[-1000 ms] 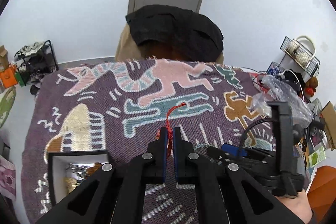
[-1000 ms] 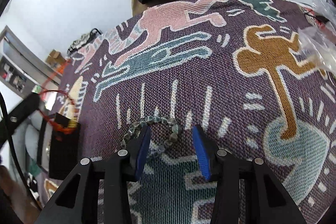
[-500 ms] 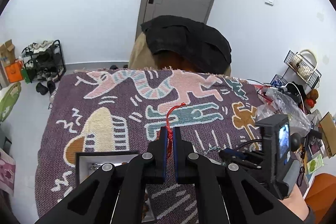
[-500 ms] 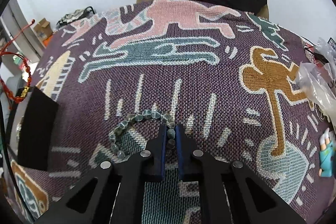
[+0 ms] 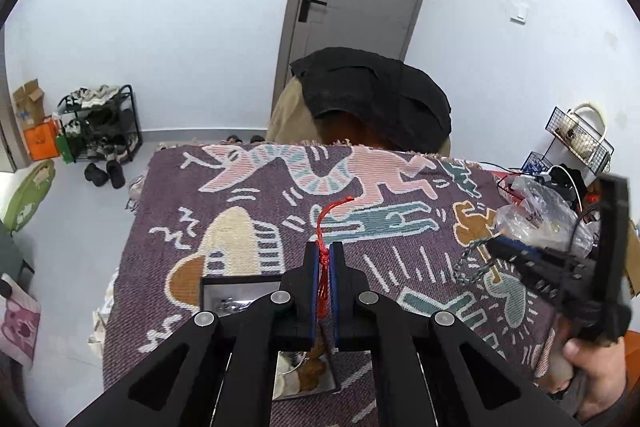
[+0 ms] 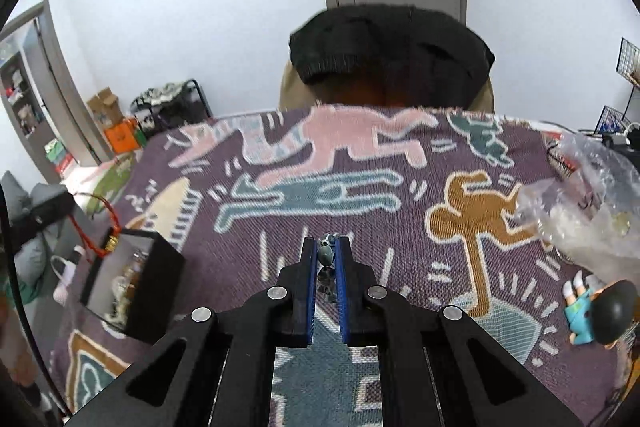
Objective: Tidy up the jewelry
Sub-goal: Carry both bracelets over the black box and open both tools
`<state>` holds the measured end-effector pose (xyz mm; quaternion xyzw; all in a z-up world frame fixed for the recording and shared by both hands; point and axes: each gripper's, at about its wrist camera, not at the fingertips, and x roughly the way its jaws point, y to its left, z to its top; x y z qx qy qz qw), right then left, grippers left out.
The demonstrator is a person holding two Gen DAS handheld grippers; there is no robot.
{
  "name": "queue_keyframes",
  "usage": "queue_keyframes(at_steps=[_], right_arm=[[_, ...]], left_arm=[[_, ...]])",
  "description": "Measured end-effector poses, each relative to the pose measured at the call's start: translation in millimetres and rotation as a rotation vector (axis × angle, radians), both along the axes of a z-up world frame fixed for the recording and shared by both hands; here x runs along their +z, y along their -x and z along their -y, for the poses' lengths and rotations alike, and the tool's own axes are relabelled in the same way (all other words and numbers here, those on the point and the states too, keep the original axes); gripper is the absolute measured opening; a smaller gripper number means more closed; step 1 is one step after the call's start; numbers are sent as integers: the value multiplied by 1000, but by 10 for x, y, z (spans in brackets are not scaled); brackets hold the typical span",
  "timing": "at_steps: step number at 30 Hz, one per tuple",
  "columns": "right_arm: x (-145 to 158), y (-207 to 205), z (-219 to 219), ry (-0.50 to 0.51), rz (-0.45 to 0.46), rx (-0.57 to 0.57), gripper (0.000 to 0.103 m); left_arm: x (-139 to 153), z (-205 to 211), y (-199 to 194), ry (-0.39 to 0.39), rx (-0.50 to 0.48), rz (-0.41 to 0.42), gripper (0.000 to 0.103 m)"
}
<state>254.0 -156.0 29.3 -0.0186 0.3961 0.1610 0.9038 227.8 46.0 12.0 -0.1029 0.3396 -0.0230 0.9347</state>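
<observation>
My left gripper [image 5: 324,251] is shut on a red string bracelet [image 5: 320,227], held above the open black jewelry box [image 5: 236,287] on the patterned blanket. The bracelet with its gold charm also shows in the right wrist view [image 6: 105,231], hanging over the box [image 6: 132,283]. My right gripper [image 6: 327,247] is shut on a grey-green bead bracelet [image 6: 327,254] and holds it lifted off the blanket. In the left wrist view the bead bracelet [image 5: 470,263] dangles from the right gripper [image 5: 494,249].
A purple patterned blanket [image 6: 360,195] covers the table. A crumpled clear plastic bag [image 6: 592,207] and a small figurine [image 6: 596,311] lie at the right. A chair with a black garment [image 5: 372,95] stands at the far edge. The box holds several trinkets.
My right gripper closed on the bead bracelet and lifted it off the blanket. My left gripper rose and pulled back with the red string bracelet, now over the box.
</observation>
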Motion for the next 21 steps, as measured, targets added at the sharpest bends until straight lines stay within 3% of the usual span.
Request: queue_keyframes(at_steps=[10, 17, 21], right_arm=[[389, 295, -259, -39, 85, 78, 10], [452, 420, -555, -58, 94, 150, 10], [442, 453, -770, -66, 90, 194, 10]], left_arm=[[-201, -176, 76, 8, 20, -39, 5], [-360, -327, 54, 9, 57, -71, 5], [-430, -429, 31, 53, 55, -106, 8]])
